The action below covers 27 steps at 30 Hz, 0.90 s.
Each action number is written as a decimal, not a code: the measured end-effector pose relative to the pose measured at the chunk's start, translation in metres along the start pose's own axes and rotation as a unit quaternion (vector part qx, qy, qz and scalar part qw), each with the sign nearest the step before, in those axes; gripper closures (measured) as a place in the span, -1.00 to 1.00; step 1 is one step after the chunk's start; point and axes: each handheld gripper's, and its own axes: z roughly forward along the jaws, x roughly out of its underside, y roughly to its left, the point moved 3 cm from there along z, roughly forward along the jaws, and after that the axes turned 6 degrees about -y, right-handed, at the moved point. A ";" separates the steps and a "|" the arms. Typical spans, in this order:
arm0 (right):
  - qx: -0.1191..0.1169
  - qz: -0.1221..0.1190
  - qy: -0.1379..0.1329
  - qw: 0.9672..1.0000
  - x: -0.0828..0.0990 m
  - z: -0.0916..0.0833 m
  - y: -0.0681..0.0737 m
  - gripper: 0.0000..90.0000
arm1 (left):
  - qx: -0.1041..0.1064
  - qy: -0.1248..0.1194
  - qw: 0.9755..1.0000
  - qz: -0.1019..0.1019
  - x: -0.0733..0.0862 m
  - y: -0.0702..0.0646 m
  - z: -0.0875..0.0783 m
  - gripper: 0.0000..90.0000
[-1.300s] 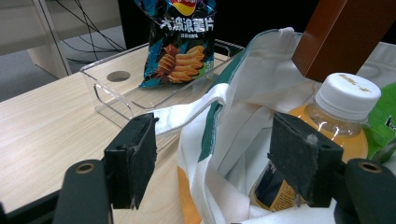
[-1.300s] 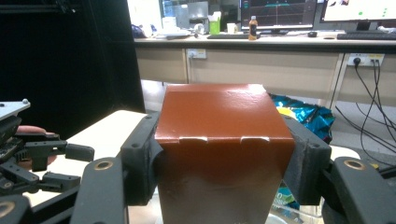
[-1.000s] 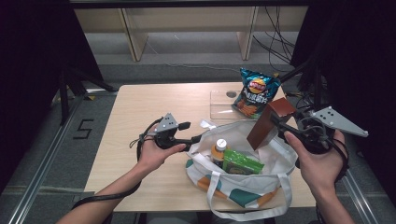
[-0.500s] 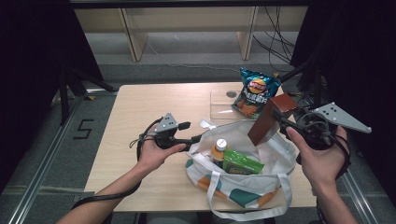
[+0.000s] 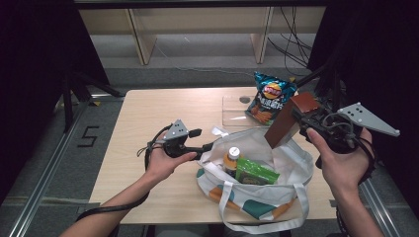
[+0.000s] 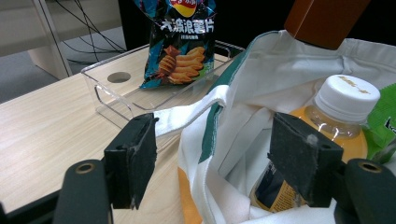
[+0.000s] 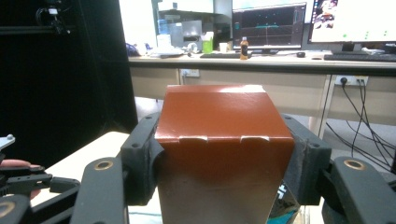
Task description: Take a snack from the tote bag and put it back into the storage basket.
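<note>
A white tote bag with green and orange patches lies open on the wooden table. Inside it stand an orange-drink bottle with a white cap and a green packet. My left gripper sits at the bag's left rim. Its jaws stand open with the rim between them and the bottle just behind. My right gripper is shut on a tall brown box, tilted in the air above the bag's far right edge. In the right gripper view both pads press the box.
A blue chips bag stands in a clear plastic tray behind the tote. The table's left half is bare wood. Wooden shelving lies beyond the table, with dark curtains at both sides. A "5" is marked on the floor at left.
My right gripper has shifted slightly right and up with the brown box. The left hand and the bag have stayed put.
</note>
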 end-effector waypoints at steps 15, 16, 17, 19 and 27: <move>0.004 -0.005 -0.003 1.000 -0.006 0.005 -0.007 -0.12 | -0.003 0.002 1.000 0.000 0.000 0.000 -0.001 -0.30; 0.008 -0.004 -0.004 1.000 -0.007 0.004 -0.007 -0.12 | -0.003 0.002 1.000 0.000 0.000 0.000 -0.001 -0.30; 0.008 -0.003 -0.008 1.000 -0.007 0.005 -0.008 -0.12 | -0.003 0.002 1.000 0.000 0.000 0.000 -0.001 -0.30; 0.010 -0.002 -0.005 1.000 -0.009 0.005 -0.009 -0.12 | -0.001 0.001 1.000 0.000 0.000 0.000 0.000 -0.30; 0.018 -0.004 -0.009 1.000 -0.013 0.007 -0.015 -0.12 | 0.001 0.000 1.000 0.000 0.000 0.000 0.000 -0.30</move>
